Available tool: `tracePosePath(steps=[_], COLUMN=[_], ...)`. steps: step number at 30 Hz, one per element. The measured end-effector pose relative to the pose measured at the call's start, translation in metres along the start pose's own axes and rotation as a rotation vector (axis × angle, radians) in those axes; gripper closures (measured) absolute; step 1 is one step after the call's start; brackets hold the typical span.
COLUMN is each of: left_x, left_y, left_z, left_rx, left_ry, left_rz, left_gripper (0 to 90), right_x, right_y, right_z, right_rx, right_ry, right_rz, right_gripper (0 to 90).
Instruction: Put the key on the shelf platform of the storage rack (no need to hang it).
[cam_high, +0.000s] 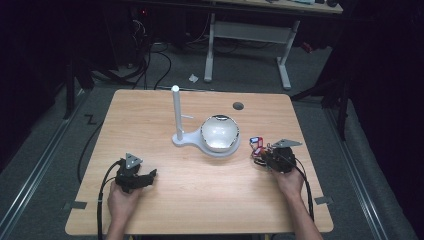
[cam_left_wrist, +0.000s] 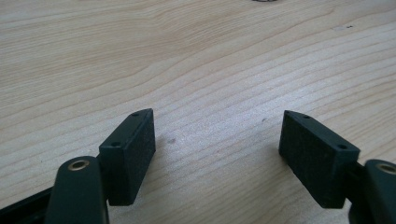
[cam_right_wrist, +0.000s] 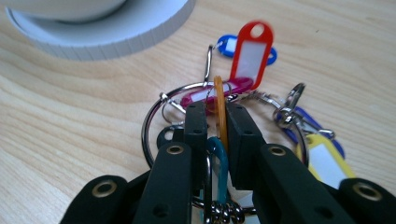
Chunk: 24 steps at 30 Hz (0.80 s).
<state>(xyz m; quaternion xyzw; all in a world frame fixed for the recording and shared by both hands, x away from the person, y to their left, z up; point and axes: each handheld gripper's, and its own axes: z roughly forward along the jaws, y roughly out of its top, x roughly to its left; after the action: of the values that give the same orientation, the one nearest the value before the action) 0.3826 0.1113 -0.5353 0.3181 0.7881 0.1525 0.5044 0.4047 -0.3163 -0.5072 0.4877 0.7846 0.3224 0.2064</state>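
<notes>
So the table (cam_high: 165, 210) is pale wood with a clear grain, rounded corners, and a small dark round grommet (cam_high: 238, 105) near the far edge; sitting mid-table is a white plastic stand (cam_high: 185, 138) with a tall upright post and a flat round base, and on that base rests a shiny, crinkly silver bowl (cam_high: 220, 132).

The interesting bit is the bunch of key tags (cam_right_wrist: 243, 84) on a thin metal ring (cam_right_wrist: 154, 116); glossy plastic tags in red, blue, magenta, yellow, orange and teal, plus little steel split rings and clips; in the high view it lies just right of the stand's base, close but not touching as far as I can tell.

Room-wise: the whole near half of the table is bare wood, and the left side is wide open; the bunch sits fairly near the right edge.

The right gripper (cam_right_wrist: 215, 116) has its matte black jaws pressed together on the bunch, pinching the orange tag edge-on, with a teal one between them lower down; the red tag stands up just beyond the tips.

The left gripper (cam_left_wrist: 218, 140) rests low over bare wood at the near left, jaws spread wide with nothing between the rough foam-like pads (cam_left_wrist: 140, 154); well apart from the tags.
</notes>
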Motion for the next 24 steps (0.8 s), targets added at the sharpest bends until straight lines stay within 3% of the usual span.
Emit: tracePosePath(steps=[3,24], left_x=[0.000,0.000], left_y=[0.000,0.000], left_z=[0.000,-0.001], left_rx=[0.000,0.003], left_ry=[0.000,0.005], left_rz=[-0.001,-0.009], left_gripper=[27.3,27.2], right_x=[-0.002,-0.009], right_y=[0.003,0.035], right_z=[-0.006,-0.044], right_rx=[-0.017,-0.054], right_ry=[0.006,0.017], right_rz=[0.025,-0.005], right_gripper=[80.6,81.2])
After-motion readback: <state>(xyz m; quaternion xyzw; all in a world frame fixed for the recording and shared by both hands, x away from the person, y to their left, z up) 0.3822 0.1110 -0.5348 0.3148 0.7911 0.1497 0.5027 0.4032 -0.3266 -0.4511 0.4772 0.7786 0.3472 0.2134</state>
